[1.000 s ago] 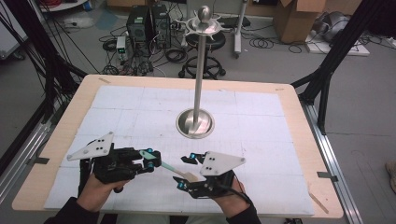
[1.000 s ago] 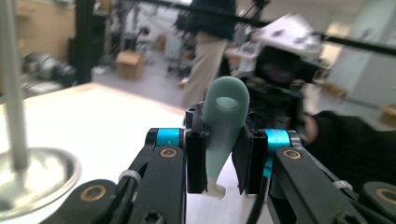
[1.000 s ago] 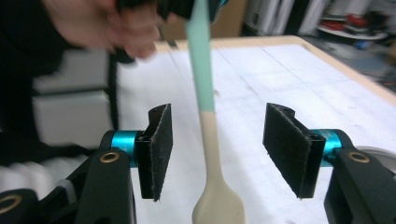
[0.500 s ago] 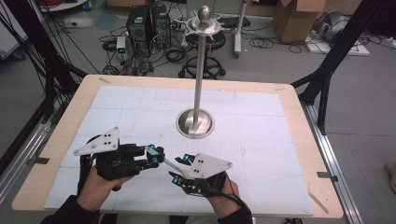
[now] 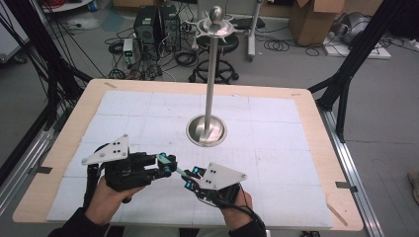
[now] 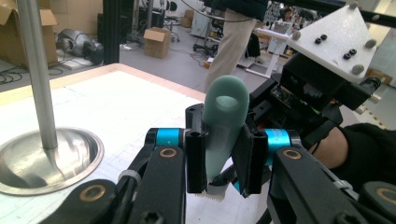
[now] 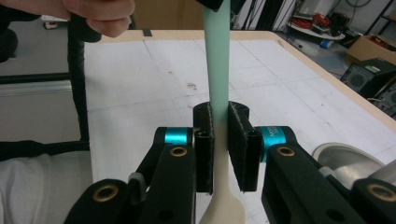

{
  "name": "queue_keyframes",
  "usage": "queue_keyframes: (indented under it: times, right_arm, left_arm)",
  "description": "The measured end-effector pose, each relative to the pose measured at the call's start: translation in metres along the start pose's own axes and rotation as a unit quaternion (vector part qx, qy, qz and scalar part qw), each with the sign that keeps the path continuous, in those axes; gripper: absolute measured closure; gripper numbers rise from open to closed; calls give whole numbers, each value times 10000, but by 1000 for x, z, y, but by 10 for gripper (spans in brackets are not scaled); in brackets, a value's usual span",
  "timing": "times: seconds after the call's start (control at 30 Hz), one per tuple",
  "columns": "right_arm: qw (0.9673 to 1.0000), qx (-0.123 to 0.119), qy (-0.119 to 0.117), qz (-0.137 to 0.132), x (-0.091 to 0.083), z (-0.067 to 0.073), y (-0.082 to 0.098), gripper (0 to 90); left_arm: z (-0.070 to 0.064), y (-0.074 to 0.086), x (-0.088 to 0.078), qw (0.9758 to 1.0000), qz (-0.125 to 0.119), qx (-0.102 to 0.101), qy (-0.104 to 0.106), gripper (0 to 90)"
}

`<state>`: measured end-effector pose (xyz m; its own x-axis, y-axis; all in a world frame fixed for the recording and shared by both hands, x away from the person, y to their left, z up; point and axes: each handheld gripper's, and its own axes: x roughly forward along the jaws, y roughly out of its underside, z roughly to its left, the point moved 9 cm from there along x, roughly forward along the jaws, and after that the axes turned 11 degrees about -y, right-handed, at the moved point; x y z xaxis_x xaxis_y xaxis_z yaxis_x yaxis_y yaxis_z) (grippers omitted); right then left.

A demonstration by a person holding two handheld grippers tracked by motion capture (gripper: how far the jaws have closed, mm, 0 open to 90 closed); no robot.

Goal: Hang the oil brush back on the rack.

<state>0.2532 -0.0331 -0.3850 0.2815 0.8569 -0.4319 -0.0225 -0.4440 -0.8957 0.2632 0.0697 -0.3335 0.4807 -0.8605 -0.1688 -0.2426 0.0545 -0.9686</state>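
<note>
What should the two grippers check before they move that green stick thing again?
1. Left gripper shut on the utensil at its green handle: ok.
2. Right gripper pressing on the same handle, its jaws having just been closing: ok.
3. Hanging hole at the handle's end sticks out past the left gripper: ok.
4. Stand upright on the table, apart from both grippers: ok.
5. Hooks at the stand's top carry nothing: ok.
6. Whether the right gripper's hold is firm enough to take the utensil alone: cannot tell.
</note>
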Motion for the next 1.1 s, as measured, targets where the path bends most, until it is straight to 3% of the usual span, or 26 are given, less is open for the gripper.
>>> queue_keyframes:
  times: [0.17, 0.2, 0.27, 0.33, 0.43, 0.53, 0.7, 0.87, 1.03, 1.1]
  right_arm:
    - [10000, -49, -30, -24, -2, 1, -1, 826]
    - [10000, -26, -54, -78, -3, 1, -2, 828]
    - [9996, 11, -193, -192, -4, 4, -3, 829]
    - [9989, 70, -360, -287, -5, 7, -4, 830]
    - [9962, 236, -627, -553, -8, 9, -4, 830]
    - [9917, 374, -931, -802, -11, 11, -5, 829]
    - [9784, 522, -1631, -1161, -13, 21, -8, 829]
    - [9694, 614, -1994, -1297, -12, 26, -9, 828]
    - [9647, 631, -2168, -1358, -12, 29, -10, 829]
    - [9615, 640, -2280, -1391, -12, 30, -11, 829]
  left_arm:
    - [-1, -3, 0, 9998, -185, -71, 92, 749]
    - [-2, -5, -1, 9993, -318, -86, 161, 707]
    - [-4, -9, -2, 9979, -577, -106, 261, 510]
    - [-7, -13, -6, 9960, -739, -182, 471, 410]
    - [-11, -14, -9, 9939, -794, -120, 750, 376]
    - [-16, -13, -11, 9914, -826, -51, 1011, 391]
    - [-27, -14, -14, 9841, -900, 37, 1530, 473]
    - [-31, -17, -14, 9811, -930, 84, 1694, 634]
    - [-31, -19, -16, 9784, -1015, 142, 1795, 768]
    - [-32, -19, -17, 9772, -1031, 194, 1845, 778]
